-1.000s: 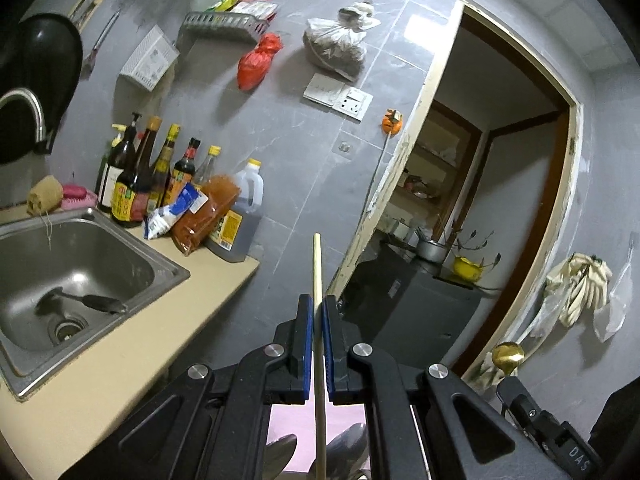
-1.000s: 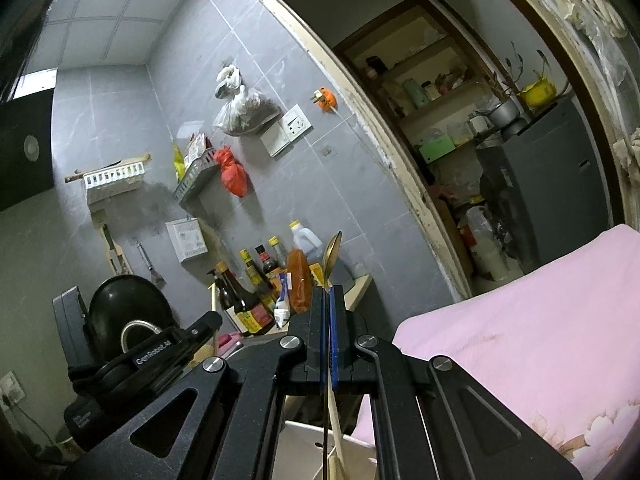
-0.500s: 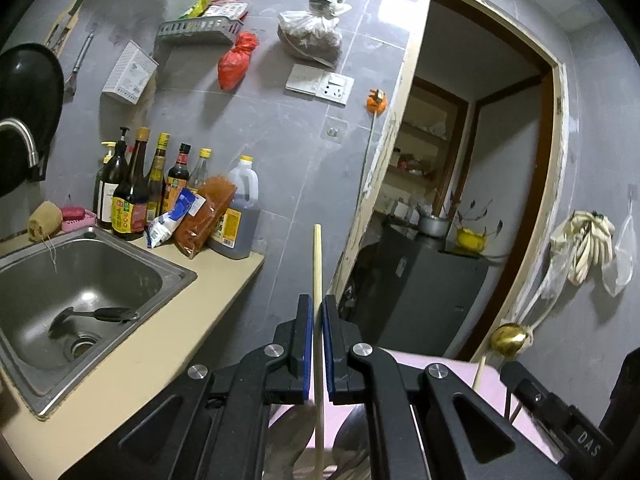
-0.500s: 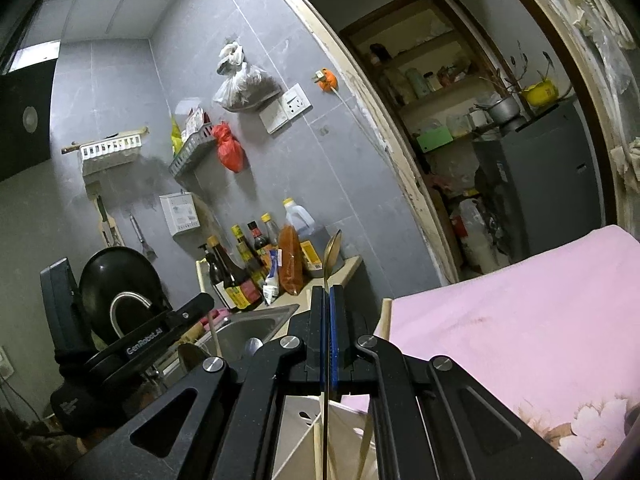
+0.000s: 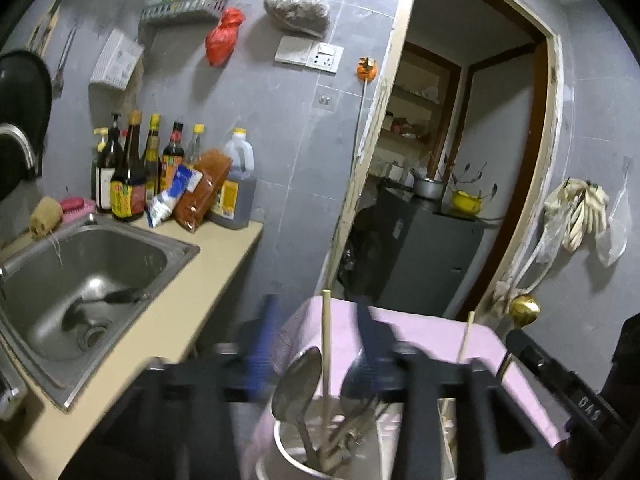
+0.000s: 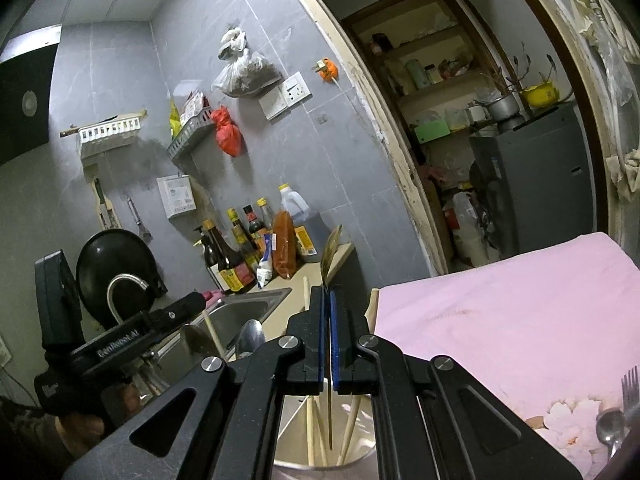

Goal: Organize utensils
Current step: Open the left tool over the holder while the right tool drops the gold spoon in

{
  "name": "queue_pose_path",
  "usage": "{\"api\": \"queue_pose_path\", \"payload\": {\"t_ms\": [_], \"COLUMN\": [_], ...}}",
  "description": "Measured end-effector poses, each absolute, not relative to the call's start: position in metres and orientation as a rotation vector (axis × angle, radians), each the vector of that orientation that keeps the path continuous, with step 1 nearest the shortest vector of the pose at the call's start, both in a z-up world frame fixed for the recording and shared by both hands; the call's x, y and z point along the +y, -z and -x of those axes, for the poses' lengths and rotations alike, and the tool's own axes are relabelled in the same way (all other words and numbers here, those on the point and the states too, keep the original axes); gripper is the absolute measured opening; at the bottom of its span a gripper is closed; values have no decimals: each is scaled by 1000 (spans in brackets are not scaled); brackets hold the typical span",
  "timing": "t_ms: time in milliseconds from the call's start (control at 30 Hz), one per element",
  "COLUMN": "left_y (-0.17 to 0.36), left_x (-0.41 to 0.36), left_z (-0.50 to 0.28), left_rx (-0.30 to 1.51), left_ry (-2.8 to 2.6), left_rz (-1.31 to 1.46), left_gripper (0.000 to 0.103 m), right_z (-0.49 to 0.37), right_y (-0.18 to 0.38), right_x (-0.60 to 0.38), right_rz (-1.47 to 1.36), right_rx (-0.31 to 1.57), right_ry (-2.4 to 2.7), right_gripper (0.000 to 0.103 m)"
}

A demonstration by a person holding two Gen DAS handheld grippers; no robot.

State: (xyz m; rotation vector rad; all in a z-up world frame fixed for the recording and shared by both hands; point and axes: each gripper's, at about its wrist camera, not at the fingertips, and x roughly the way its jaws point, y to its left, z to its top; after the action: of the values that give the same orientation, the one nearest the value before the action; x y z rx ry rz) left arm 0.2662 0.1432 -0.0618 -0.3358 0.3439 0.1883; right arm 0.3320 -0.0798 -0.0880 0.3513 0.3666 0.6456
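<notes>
Holder (image 5: 360,454) on the pink cloth (image 6: 500,320) already keeps spoons and a chopstick (image 5: 327,352); left gripper (image 5: 316,344) has its jaws apart, empty. Right gripper (image 6: 329,322) pinches a spoon (image 6: 331,248) above it; fork (image 6: 629,388) remains on the cloth

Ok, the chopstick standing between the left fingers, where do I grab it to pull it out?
Grip the chopstick by its bare top stretch, coming straight down with the left gripper. It stands nearly upright in the holder, and only that upper part rises clear of the spoons; lower down it is crowded among them.
</notes>
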Motion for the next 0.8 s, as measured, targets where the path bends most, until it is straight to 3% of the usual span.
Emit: {"api": "queue_pose_path", "payload": {"t_ms": [200, 267, 300, 567, 800], "left_y": [52, 46, 43, 21, 3], "left_x": [140, 138, 137, 126, 105], "left_z": [-261, -259, -258, -249, -238], "left_rx": [363, 362, 359, 350, 310], "left_ry": [-190, -189, -190, -198, -191], "left_rz": [336, 331, 329, 317, 288], "left_gripper": [50, 53, 56, 63, 78], "right_z": [-325, -325, -323, -309, -293], "right_y": [79, 77, 76, 56, 29], "right_x": [-86, -86, -88, -105, -134], "right_rz": [-330, -329, -334, -313, -272], "right_rx": [387, 395, 398, 366, 323], "right_ry": [-643, -642, -644, -626, -577], "right_gripper": [6, 28, 32, 36, 58]}}
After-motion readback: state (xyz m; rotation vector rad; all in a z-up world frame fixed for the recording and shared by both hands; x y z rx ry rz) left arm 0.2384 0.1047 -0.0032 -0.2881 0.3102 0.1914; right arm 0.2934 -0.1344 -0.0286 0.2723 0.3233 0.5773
